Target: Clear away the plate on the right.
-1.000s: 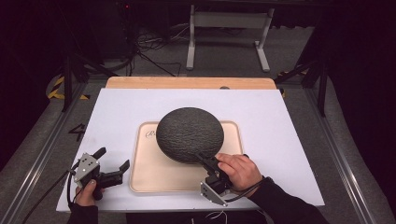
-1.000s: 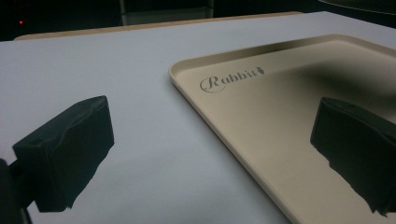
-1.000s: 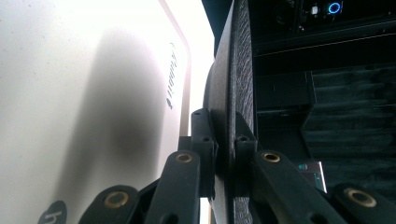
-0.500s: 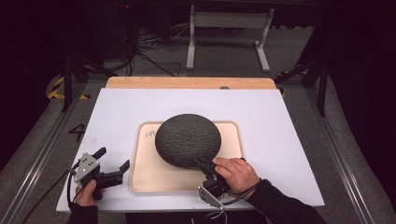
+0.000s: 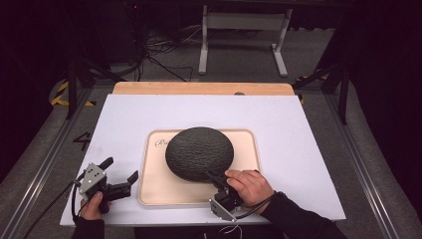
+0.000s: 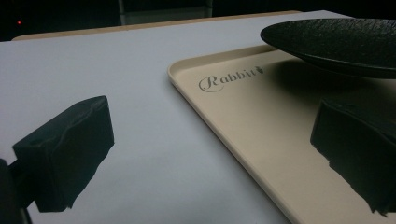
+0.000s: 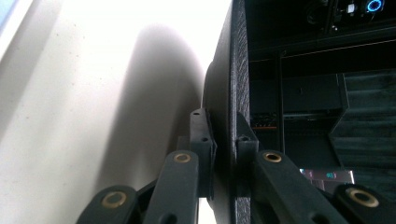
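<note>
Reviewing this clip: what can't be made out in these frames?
- Tray lettering: high view too small; in the left gripper view the black plate covers its end.
- Tray surface under the plate: hidden in the high view.
- Right gripper jaws: partly behind the hand in the high view.

plates: one, black [image 5: 199, 153]; trays: one, beige [image 5: 152, 187]
grippers: two, left [image 5: 119, 175] and right [image 5: 215, 178]
hands: two; tables: one [image 5: 124, 119]
</note>
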Motion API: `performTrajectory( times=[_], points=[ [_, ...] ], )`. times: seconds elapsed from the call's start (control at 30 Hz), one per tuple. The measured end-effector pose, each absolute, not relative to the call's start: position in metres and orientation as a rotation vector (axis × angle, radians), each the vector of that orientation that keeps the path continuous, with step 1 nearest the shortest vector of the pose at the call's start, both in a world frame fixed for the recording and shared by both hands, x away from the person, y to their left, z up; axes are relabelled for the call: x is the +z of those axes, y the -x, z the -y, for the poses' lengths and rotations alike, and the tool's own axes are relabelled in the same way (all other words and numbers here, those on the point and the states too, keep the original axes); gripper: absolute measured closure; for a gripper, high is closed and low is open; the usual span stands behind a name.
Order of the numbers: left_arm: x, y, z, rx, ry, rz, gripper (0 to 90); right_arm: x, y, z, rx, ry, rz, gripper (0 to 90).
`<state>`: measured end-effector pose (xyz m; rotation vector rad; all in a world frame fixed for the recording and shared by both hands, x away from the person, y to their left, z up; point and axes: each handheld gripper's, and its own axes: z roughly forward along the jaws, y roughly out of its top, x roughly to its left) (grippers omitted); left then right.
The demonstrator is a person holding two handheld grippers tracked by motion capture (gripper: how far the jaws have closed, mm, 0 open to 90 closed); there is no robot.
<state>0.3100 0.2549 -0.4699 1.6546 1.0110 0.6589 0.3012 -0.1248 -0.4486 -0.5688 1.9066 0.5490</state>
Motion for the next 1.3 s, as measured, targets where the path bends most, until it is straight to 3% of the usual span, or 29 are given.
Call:
performTrajectory(
  times=[1.3],
  points=[
    [-0.47, -0.31, -0.255, 0.653, -1.662, -1.003, 0.5, -0.462, -0.307, 0.122, 0.542, 0.557, -1.979, 83.4]
  ],
)
